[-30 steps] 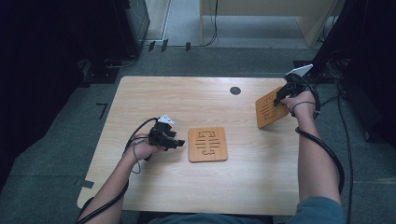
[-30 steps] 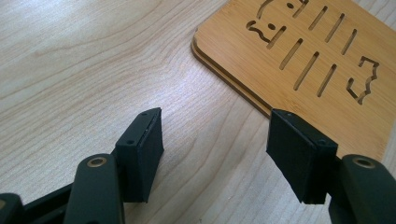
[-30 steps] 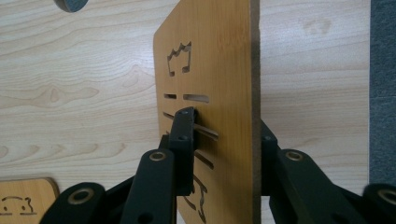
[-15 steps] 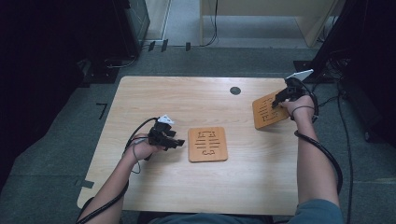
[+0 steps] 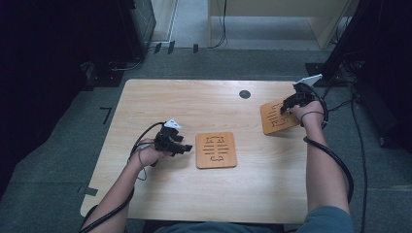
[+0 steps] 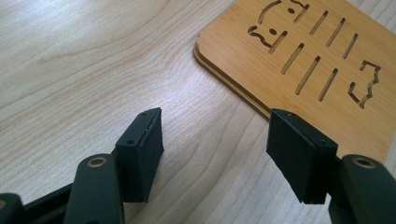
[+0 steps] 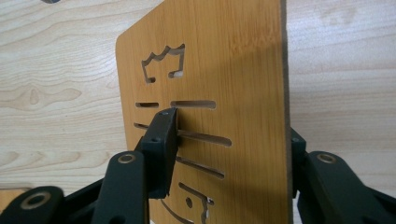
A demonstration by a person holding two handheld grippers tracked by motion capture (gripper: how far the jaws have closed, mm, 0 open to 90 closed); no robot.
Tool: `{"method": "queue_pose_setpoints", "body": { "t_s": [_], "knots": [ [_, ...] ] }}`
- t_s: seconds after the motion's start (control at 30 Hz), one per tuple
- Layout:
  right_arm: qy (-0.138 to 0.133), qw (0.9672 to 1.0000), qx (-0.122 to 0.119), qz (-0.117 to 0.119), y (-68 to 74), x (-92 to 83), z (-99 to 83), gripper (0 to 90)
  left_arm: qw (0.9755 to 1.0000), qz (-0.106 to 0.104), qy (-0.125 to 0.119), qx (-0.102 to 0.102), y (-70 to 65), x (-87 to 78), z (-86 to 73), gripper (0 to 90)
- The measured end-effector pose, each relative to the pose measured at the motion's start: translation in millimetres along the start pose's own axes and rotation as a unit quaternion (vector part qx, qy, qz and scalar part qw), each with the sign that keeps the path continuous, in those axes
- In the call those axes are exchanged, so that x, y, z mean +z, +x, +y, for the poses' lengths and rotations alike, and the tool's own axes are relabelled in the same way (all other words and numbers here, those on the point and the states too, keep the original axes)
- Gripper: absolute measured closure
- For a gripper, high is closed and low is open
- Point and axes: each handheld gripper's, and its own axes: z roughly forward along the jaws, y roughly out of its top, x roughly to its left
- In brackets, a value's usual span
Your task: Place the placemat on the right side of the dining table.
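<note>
Two bamboo boards with cut-out slots lie on the light wooden table (image 5: pixel 194 102). The middle board (image 5: pixel 216 150) (image 6: pixel 308 60) lies flat. Just to its left my left gripper (image 5: pixel 184 147) (image 6: pixel 215 116) rests low over the bare table, open, with nothing between its fingers. The right board (image 5: pixel 277 117) (image 7: pixel 233 60) sits near the table's right edge, slightly tilted. My right gripper (image 5: pixel 287 107) (image 7: pixel 231 126) straddles its near edge, one finger (image 7: pixel 161 140) over the face and the other behind the edge. Its jaws have just been opening and no longer clamp the board between them.
A small black round cap (image 5: pixel 245 94) is set in the tabletop at the back, left of the right board. Cables trail from both grippers along the forearms. Dark furniture stands to the left and right of the table, with grey floor around it.
The right board has come down from a raised tilt to lie lower on the table, slightly further left. The right jaws have widened. The left hand and middle board have not moved.
</note>
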Motion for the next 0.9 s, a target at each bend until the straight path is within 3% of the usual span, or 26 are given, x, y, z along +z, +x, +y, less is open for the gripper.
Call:
{"method": "queue_pose_setpoints", "body": {
  "t_s": [0.43, 0.57, 0.9],
  "knots": [
    [0.009, 0.9997, 0.005, 0.02, -3.7, 10.4, -3.0, 46.6, 1.0, 0.001, 0.002, 0.002, -0.7, 0.2, 0.3, 35.2],
    [0.006, 0.9998, -0.014, 0.011, -3.2, 13.4, -3.8, 41.5, 1.0, 0.001, 0.002, 0.002, -0.4, 0.2, 0.2, 35.2],
    [0.005, 0.9997, -0.022, 0.008, -1.2, 22.3, -3.6, 34.4, 1.0, 0.0, 0.003, 0.003, -1.1, 1.3, 0.4, 35.2]
  ]
}}
